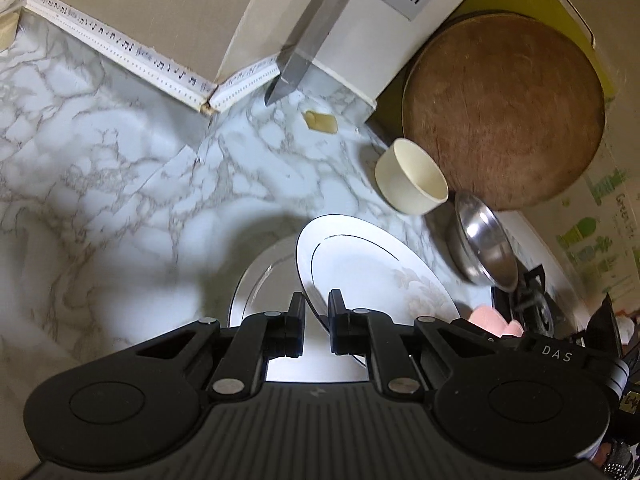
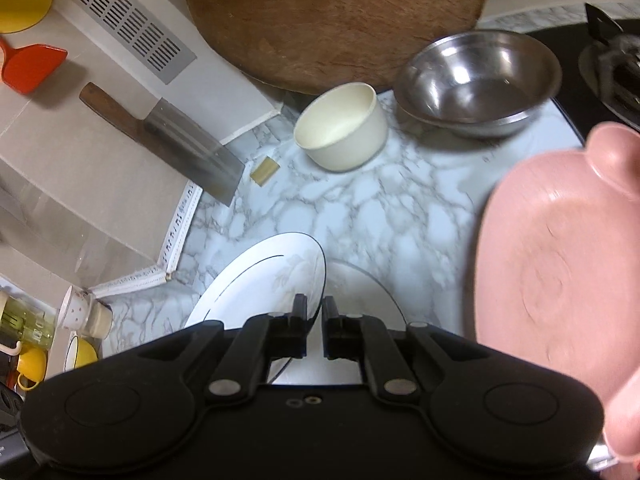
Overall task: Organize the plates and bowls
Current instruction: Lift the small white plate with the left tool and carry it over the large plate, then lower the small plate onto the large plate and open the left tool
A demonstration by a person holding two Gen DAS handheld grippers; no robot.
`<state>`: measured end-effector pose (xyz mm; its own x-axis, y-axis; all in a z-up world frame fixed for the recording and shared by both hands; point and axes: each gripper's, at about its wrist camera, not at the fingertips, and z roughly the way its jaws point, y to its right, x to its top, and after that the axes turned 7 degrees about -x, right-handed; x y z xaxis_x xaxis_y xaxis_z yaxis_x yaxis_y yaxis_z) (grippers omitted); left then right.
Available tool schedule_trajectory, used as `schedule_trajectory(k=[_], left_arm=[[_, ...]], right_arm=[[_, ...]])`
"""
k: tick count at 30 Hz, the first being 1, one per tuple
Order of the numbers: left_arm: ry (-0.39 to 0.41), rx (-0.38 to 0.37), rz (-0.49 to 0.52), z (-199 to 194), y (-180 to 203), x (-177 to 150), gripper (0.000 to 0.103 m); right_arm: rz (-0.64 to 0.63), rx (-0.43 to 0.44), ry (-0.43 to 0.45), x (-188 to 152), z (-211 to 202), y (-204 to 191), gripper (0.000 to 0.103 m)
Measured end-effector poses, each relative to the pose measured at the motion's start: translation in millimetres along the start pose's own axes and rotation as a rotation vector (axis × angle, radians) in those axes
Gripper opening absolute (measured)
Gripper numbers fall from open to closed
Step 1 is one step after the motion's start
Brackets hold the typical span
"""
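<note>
My left gripper [image 1: 316, 300] is shut on the rim of a white plate [image 1: 380, 264] with a thin dark ring and a faint flower print, held tilted above the marble counter [image 1: 120, 152]. A second white plate [image 1: 260, 280] lies flat beneath it. In the right wrist view my right gripper [image 2: 314, 300] is likewise shut on the rim of a white ringed plate [image 2: 256, 280], over another flat plate [image 2: 360, 284]. Whether both grippers hold the same plate I cannot tell. A cream bowl [image 2: 340, 136] and a steel bowl [image 2: 476, 80] stand beyond. A pink plate [image 2: 552, 264] sits blurred at the right.
A round wooden cutting board [image 2: 332, 12] leans at the back. A cleaver [image 2: 180, 136] leans against the white cabinet. A gas stove [image 2: 616, 60] lies at the far right. Cups and a yellow mug [image 2: 32, 364] crowd the lower left corner.
</note>
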<state>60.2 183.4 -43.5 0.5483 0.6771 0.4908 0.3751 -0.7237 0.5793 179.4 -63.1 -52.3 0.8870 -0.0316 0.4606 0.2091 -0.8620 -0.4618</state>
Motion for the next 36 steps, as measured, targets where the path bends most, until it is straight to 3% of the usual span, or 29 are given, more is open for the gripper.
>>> schedule_trajectory(k=[11, 36], left_arm=[[-0.059, 0.021, 0.003, 6.6, -12.5, -21.6, 0.01], [-0.106, 0.054, 0.01, 24.2, -22.4, -27.3, 0.01]], right_arm=[[-0.001, -0.042, -0.023, -28.8, 3.6, 12.1, 0.008], [0.019, -0.058, -0.066, -36.0, 24.8, 21.8, 0.008]])
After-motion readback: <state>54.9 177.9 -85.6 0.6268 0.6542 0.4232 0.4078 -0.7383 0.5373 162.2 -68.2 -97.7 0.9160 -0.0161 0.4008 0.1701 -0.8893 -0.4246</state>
